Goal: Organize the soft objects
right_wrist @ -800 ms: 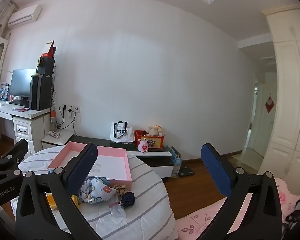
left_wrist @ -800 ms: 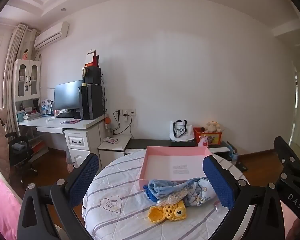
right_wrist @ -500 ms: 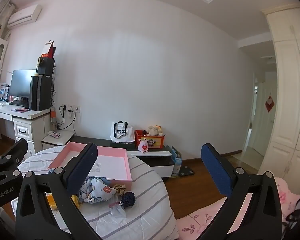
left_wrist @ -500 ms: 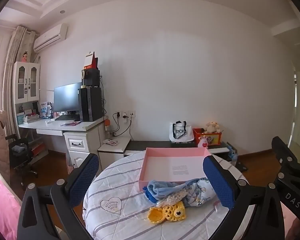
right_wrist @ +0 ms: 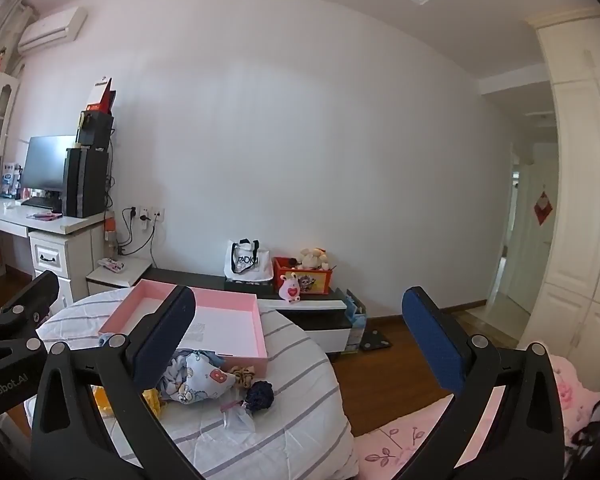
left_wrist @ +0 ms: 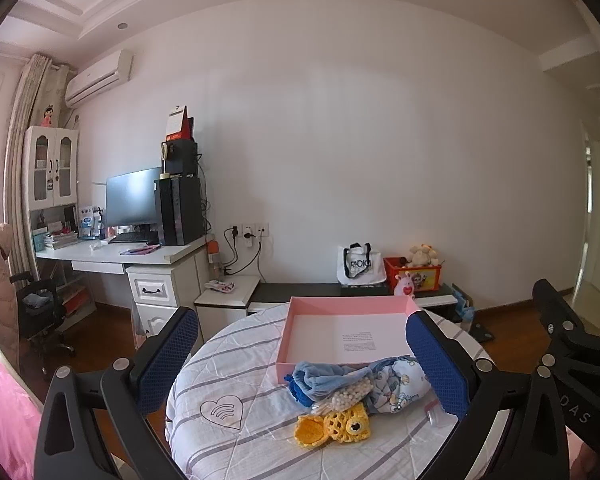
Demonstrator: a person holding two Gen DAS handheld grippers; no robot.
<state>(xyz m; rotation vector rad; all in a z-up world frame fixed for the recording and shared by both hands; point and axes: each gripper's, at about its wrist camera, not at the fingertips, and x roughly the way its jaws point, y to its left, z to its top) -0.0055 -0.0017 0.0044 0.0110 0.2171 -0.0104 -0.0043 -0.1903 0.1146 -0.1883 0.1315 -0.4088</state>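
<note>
Your left gripper (left_wrist: 302, 354) tips slightly down, your right gripper (right_wrist: 300, 338) sits level; both spread wide, holding nothing. Soft objects (left_wrist: 364, 384) lie heaped on the round table (left_wrist: 236, 364), against the pink tray (left_wrist: 348, 338). White tote bag (left_wrist: 359, 267) reads "RADIO".

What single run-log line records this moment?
left hand-held gripper: open, empty | right hand-held gripper: open, empty | soft objects: on table | pink box: empty

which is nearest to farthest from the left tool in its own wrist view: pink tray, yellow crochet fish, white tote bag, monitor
1. Yellow crochet fish, on the table's near part, low between the open left tool's fingers.
2. Pink tray, behind the pile of soft things, mid-table.
3. White tote bag, on the low cabinet past the table.
4. Monitor, on the desk at far left; roughly level with the bag, too close to call.
</note>
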